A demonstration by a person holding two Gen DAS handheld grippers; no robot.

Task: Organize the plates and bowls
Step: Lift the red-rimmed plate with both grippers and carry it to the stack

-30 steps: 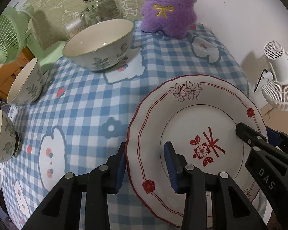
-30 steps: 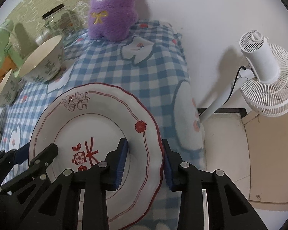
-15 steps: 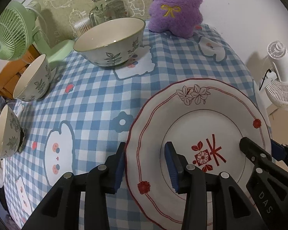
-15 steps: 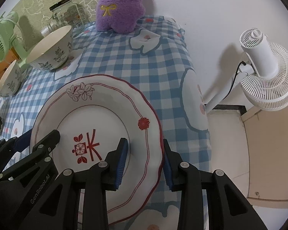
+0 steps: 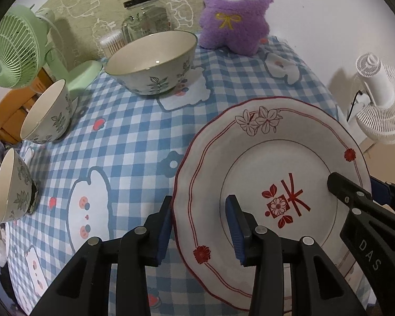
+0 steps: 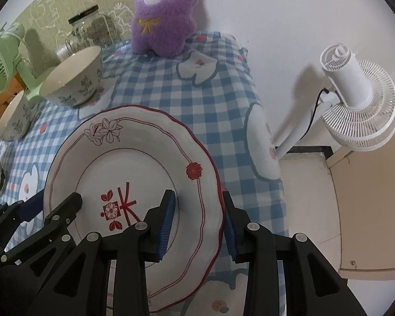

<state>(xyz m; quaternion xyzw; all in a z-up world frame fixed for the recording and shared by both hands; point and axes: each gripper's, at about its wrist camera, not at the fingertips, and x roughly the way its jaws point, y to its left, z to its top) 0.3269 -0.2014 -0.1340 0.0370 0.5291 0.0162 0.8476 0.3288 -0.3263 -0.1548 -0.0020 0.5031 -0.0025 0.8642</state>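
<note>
Left black hand-held gripper and right black hand-held gripper, both angled steeply down, blue-padded jaws clamped on opposite rims of one shared object, side by side.

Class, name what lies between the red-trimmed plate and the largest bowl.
Only bare checked tablecloth separates the plate from the largest bowl, clearest in the left wrist view.

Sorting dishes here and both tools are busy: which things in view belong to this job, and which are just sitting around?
Job:
- plate, gripped at opposite rims by the left tool and right tool
- large bowl
- two small bowls

Bystanders:
- purple plush
- glass jar
- green fan
- white fan
</note>
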